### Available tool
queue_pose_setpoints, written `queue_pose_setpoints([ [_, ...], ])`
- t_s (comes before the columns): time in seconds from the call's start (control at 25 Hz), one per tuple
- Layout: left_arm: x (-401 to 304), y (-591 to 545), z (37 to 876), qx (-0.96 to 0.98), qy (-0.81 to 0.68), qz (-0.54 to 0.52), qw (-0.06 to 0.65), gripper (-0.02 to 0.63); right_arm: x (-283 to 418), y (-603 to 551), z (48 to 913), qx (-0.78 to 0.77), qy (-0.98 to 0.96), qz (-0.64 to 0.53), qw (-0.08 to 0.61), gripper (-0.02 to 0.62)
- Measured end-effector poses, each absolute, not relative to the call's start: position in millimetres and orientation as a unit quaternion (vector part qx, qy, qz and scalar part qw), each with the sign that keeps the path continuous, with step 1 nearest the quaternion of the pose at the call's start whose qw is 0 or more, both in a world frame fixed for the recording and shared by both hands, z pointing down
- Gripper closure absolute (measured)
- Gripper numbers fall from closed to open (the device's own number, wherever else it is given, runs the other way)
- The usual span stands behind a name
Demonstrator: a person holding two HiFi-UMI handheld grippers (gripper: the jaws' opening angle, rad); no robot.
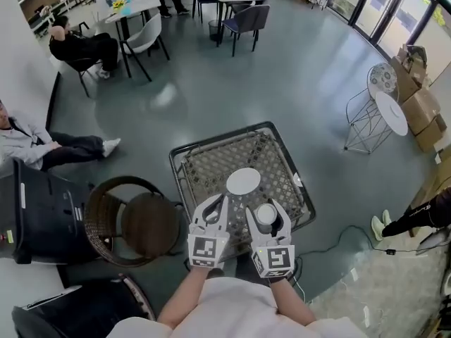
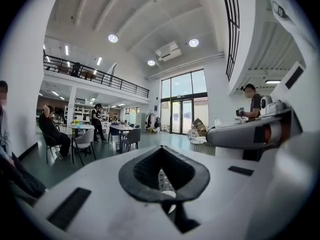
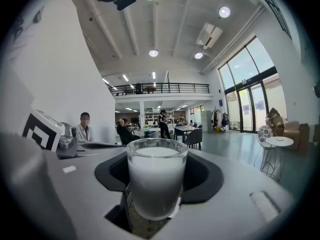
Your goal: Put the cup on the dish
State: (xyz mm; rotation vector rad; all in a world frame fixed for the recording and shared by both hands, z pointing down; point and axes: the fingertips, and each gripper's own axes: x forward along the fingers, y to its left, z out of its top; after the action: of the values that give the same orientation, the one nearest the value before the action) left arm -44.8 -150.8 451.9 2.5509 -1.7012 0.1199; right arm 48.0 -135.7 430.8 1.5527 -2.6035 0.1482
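The cup (image 1: 266, 215) is a clear glass tumbler, white inside, near the front edge of the square wicker table (image 1: 184, 155). My right gripper (image 1: 266, 213) is shut on the cup, one jaw on each side. In the right gripper view the cup (image 3: 156, 184) stands upright in the dark pocket between the jaws of the right gripper (image 3: 157, 159). The white round dish (image 1: 243, 182) lies on the table just beyond the cup, apart from it. My left gripper (image 1: 213, 208) hovers left of the cup, shut with nothing in it. In its own view the left gripper (image 2: 161, 154) shows closed jaws.
A round brown wicker chair (image 1: 134, 220) stands left of the table, with a black cart (image 1: 35, 210) beyond it. A cable (image 1: 331, 241) runs on the floor at the right. White wire side tables (image 1: 384, 104) and cardboard boxes (image 1: 421, 108) stand far right. People sit at the left.
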Motion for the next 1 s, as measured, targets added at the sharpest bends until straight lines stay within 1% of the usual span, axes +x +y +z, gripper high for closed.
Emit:
queue_pose_setpoints([
  [0.12,-46,-162,477,0.826,-0.559,0.056,0.054,0.603,39,-149,463,0.495,-0.864,0.053,0.073,0.344],
  [0.28,-39,-177,494,0.823,-0.557,0.07,0.085,0.603,28,-170,492,0.483,-0.87,0.055,0.078,0.344],
  [0.44,-37,-194,515,0.818,-0.56,0.083,0.101,0.603,24,-197,516,0.481,-0.871,0.055,0.082,0.344],
  [0.72,-47,-219,558,0.812,-0.565,0.097,0.109,0.603,44,-234,580,0.501,-0.855,0.086,0.104,0.344],
  [1.0,-35,-222,605,0.813,-0.548,0.12,0.156,0.603,52,-247,635,0.499,-0.85,0.097,0.136,0.344],
])
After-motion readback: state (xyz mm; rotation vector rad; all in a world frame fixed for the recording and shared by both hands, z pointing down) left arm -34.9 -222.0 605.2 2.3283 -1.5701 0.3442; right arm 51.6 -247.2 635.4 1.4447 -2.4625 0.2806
